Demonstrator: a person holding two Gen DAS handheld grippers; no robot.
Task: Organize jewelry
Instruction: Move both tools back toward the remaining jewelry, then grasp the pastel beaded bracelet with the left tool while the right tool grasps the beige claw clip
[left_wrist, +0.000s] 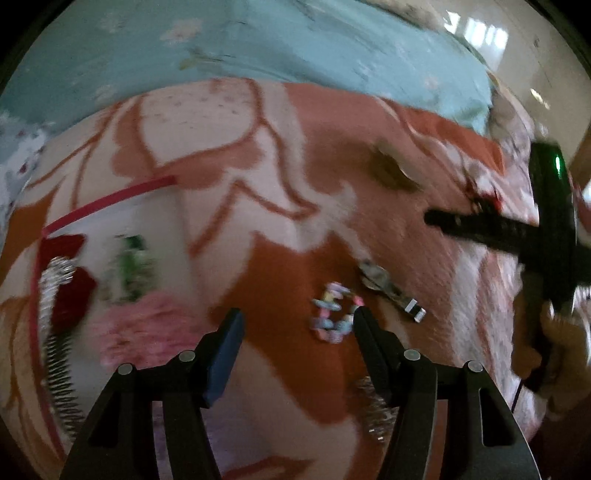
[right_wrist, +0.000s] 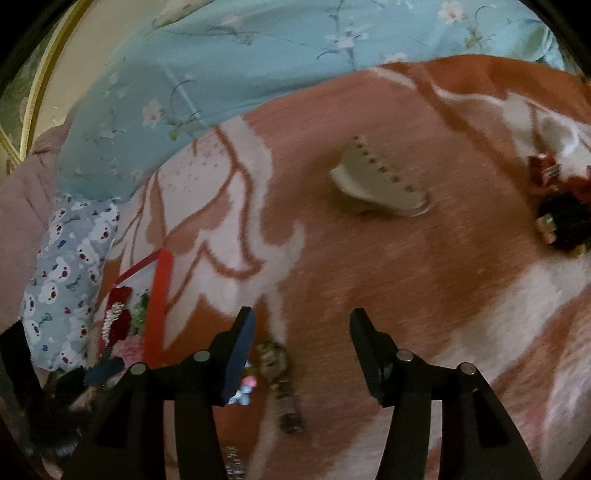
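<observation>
A pastel bead bracelet (left_wrist: 334, 314) lies on the orange and white blanket (left_wrist: 280, 266), just left of my open left gripper's (left_wrist: 297, 319) right fingertip. A metal watch (left_wrist: 391, 291) lies beside it; it also shows in the right wrist view (right_wrist: 280, 384). A red-rimmed tray (left_wrist: 110, 199) at the left holds silver chains (left_wrist: 55, 332), a green piece and a pink piece. My right gripper (right_wrist: 301, 319) is open and empty above the blanket, and shows in the left wrist view (left_wrist: 428, 218). A beige hair claw clip (right_wrist: 380, 184) lies ahead of it.
A light blue floral sheet (right_wrist: 258, 62) covers the far side. A bear-print cloth (right_wrist: 66, 280) lies at the left by the tray (right_wrist: 159, 306). Dark and red hair pieces (right_wrist: 561, 218) lie at the right. Another silver chain (left_wrist: 373, 410) lies under the left gripper.
</observation>
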